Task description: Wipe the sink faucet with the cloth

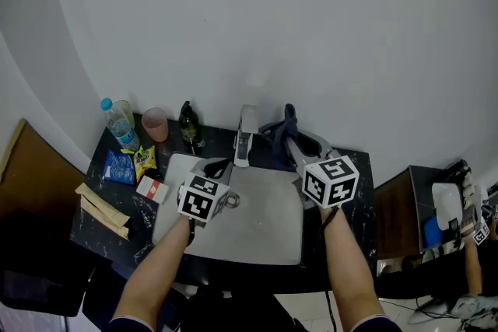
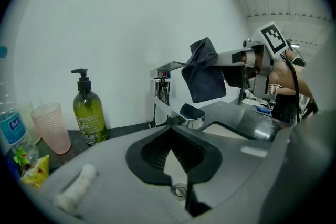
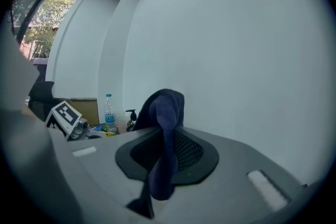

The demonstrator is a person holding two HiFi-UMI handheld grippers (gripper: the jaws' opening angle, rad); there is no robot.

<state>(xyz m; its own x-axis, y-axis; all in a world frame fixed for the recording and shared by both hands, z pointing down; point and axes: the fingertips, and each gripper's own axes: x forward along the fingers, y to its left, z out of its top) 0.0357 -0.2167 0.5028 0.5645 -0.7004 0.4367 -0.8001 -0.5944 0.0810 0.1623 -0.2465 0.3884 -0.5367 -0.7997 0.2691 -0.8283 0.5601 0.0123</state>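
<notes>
The chrome sink faucet (image 1: 244, 138) stands at the back of the grey sink (image 1: 264, 233), with its spout (image 2: 191, 114) reaching over the basin. My right gripper (image 1: 288, 133) is shut on a dark blue cloth (image 1: 280, 127) that hangs just right of the faucet's top. In the right gripper view the cloth (image 3: 165, 134) drapes down between the jaws of the right gripper (image 3: 168, 136). My left gripper (image 1: 222, 166) is shut and empty, low in front of the faucet's base. In the left gripper view the left gripper (image 2: 170, 139) points at the faucet (image 2: 164, 93), with the cloth (image 2: 203, 72) up to the right.
On the dark counter left of the faucet stand a green soap bottle (image 1: 189, 127), a pink cup (image 1: 155, 123) and a water bottle (image 1: 118, 123), with snack packets (image 1: 131, 164) and a small box (image 1: 152, 188) nearer. A white wall rises right behind.
</notes>
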